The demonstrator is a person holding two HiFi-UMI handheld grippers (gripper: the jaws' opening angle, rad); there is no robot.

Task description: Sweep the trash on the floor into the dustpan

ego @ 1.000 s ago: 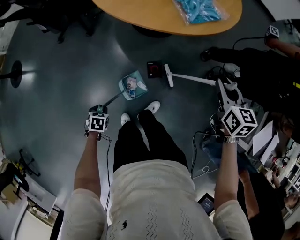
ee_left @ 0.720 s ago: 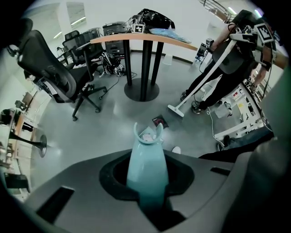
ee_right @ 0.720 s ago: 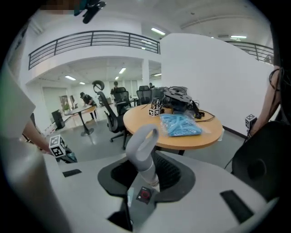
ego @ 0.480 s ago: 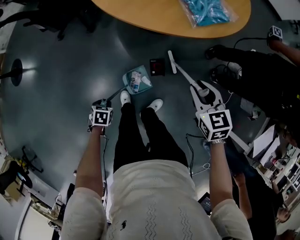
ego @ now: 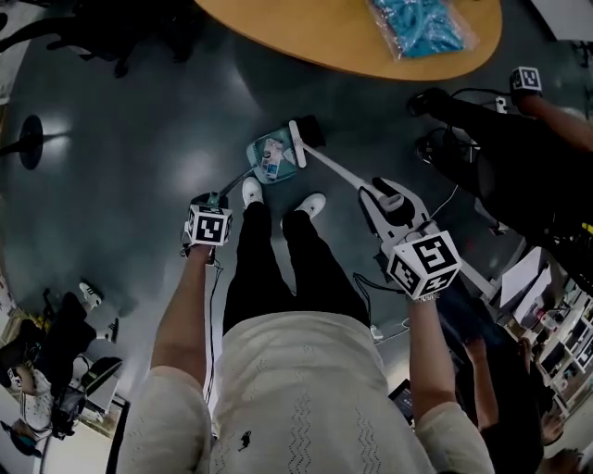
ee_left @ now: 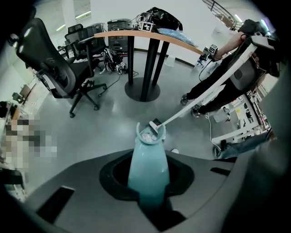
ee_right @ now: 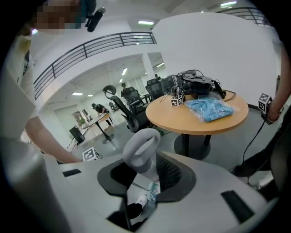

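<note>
A teal dustpan (ego: 272, 159) lies on the grey floor just ahead of the person's white shoes, with bits of trash (ego: 270, 157) in its pan. My left gripper (ego: 209, 205) is shut on the dustpan's teal handle (ee_left: 148, 169), and the pan end (ee_left: 150, 134) shows beyond the jaws. My right gripper (ego: 400, 222) is shut on the broom's grey loop handle (ee_right: 142, 152). The white broom pole (ego: 332, 168) slants up-left and its head (ego: 297, 143) rests at the pan's right rim. A dark flat object (ego: 311, 130) lies beside the broom head.
A round wooden table (ego: 352, 32) carries a blue plastic bag (ego: 424, 26) at the top. Its pedestal (ee_left: 143, 68) stands behind the pan. An office chair (ee_left: 61, 73) is at the left. Another person in dark clothes (ego: 519, 157) and cables (ego: 445, 139) occupy the right side.
My right gripper swung the broom left, so its head went from right of the dark object to the dustpan's rim. The left gripper and dustpan barely moved.
</note>
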